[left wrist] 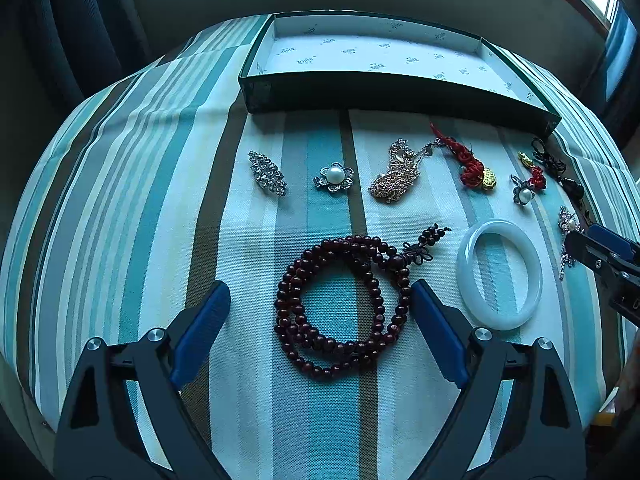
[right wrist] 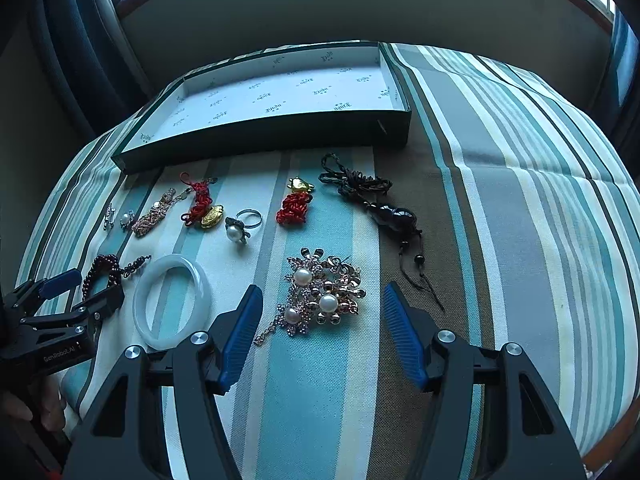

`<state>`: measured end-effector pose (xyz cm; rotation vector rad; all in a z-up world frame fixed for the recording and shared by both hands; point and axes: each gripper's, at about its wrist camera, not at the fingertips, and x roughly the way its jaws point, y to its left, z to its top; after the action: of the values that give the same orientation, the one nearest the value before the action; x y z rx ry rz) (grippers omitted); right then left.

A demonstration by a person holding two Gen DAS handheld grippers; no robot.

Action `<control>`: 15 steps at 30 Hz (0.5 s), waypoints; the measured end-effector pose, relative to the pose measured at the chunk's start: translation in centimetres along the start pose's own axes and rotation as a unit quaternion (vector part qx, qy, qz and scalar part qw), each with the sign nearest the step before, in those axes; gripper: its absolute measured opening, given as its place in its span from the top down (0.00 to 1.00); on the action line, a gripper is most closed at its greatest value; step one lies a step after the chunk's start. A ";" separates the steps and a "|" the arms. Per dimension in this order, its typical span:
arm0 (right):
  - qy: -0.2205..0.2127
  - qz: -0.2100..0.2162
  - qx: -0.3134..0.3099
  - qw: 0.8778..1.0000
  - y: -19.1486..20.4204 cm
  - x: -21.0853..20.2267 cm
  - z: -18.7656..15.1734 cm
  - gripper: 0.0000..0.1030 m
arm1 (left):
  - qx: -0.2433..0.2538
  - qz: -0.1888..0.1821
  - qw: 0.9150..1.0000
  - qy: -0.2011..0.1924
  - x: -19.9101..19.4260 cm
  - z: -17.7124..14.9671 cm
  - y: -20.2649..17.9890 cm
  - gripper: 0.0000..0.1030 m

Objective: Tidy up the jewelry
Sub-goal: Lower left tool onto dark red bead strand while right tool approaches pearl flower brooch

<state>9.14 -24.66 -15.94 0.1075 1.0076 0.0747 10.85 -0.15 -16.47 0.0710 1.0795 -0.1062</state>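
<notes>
My left gripper (left wrist: 320, 296) is open, its blue pads either side of a coiled dark red bead bracelet (left wrist: 340, 308) on the striped cloth. A white jade bangle (left wrist: 500, 274) lies to its right. My right gripper (right wrist: 320, 300) is open around a pearl and rhinestone brooch (right wrist: 324, 296). An open dark green box (left wrist: 400, 92) with a white printed lining stands behind the jewelry; it also shows in the right wrist view (right wrist: 280, 136). The right gripper shows at the right edge of the left wrist view (left wrist: 600, 248).
A row lies before the box: a crystal brooch (left wrist: 267, 173), a pearl flower brooch (left wrist: 334, 177), a gold chain (left wrist: 396, 178), a red knot charm with a gold piece (left wrist: 472, 168), a pearl ring (right wrist: 238, 230), another red knot charm (right wrist: 294, 204), and a black cord pendant (right wrist: 384, 208).
</notes>
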 end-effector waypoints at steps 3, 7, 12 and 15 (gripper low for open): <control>0.001 -0.005 0.002 1.000 -0.3 0.4 0.3 0.39 | 0.000 -0.001 1.000 -0.001 0.0 0.1 0.0 0.13; 0.002 -0.010 -0.004 1.000 -0.2 0.9 0.6 0.39 | 0.010 -0.006 1.000 -0.008 -0.2 0.2 -0.1 0.21; 0.003 -0.002 -0.010 1.000 -0.4 0.6 0.3 0.56 | 0.013 -0.010 1.000 -0.013 -0.5 0.2 -0.3 0.39; 0.004 0.005 -0.008 1.000 -0.6 0.4 0.2 0.59 | 0.012 -0.011 1.000 -0.016 -0.6 0.3 -0.2 0.47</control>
<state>9.48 -25.25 -16.23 0.0975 1.0149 0.0915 10.76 -0.38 -15.79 0.0797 1.0463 -0.1401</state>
